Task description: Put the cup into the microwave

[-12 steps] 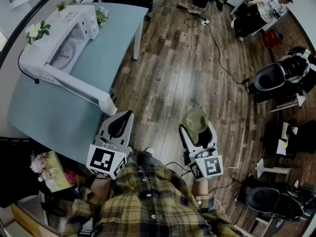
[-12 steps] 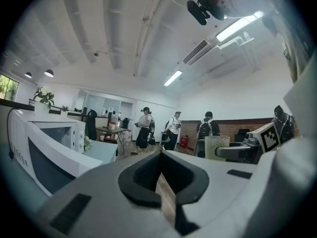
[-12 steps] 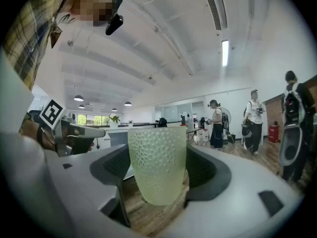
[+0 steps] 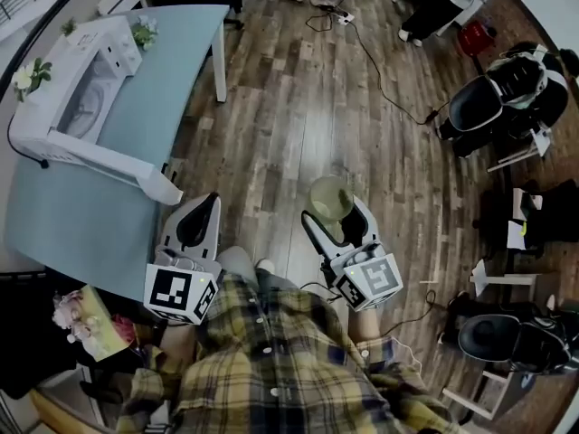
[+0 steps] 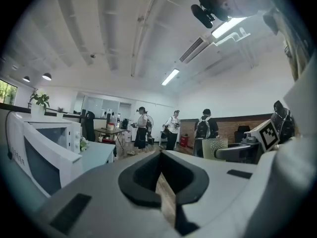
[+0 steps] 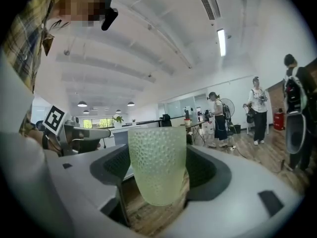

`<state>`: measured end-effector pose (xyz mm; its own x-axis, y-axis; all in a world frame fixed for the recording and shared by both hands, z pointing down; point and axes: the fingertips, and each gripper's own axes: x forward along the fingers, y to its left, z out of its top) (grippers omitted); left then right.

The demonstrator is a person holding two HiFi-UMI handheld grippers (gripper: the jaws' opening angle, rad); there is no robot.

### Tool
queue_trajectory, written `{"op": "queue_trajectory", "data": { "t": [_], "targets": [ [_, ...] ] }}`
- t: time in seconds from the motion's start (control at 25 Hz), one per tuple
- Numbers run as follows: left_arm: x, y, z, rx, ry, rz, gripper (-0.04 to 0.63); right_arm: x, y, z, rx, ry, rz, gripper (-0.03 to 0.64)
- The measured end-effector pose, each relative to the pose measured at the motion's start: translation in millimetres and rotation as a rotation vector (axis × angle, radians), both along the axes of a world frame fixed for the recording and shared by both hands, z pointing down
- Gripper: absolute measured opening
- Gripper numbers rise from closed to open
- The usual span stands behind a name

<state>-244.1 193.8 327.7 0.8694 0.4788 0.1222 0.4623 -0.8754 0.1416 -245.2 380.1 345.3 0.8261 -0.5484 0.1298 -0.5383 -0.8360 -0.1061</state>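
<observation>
Right gripper view: fingers of right gripper clamped wide on upright dimpled cup. Left gripper fingers closed together, empty. Both over wood floor, right of desk; microwave far left, door open.

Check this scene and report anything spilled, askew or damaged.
Nothing stands out. The pale green dimpled cup sits upright in the right hand-held gripper, nothing spilled. The white microwave on the teal table has its door swung open, which suits the task.
</observation>
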Motion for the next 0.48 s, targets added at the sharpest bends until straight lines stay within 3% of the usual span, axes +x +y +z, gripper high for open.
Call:
{"op": "queue_trajectory", "data": {
  "t": [0.24,0.48],
  "targets": [
    [3.9,13.3,13.0,0.003,-0.035,0.009,-0.009,3.6,15.1,9.1,0.005,-0.023,0.011,0.351],
    [42.5,22.6,28.2,0.002,-0.057,0.024,-0.009,41.5,20.6,25.0,0.012,-0.065,0.021,0.351]
  ]
}}
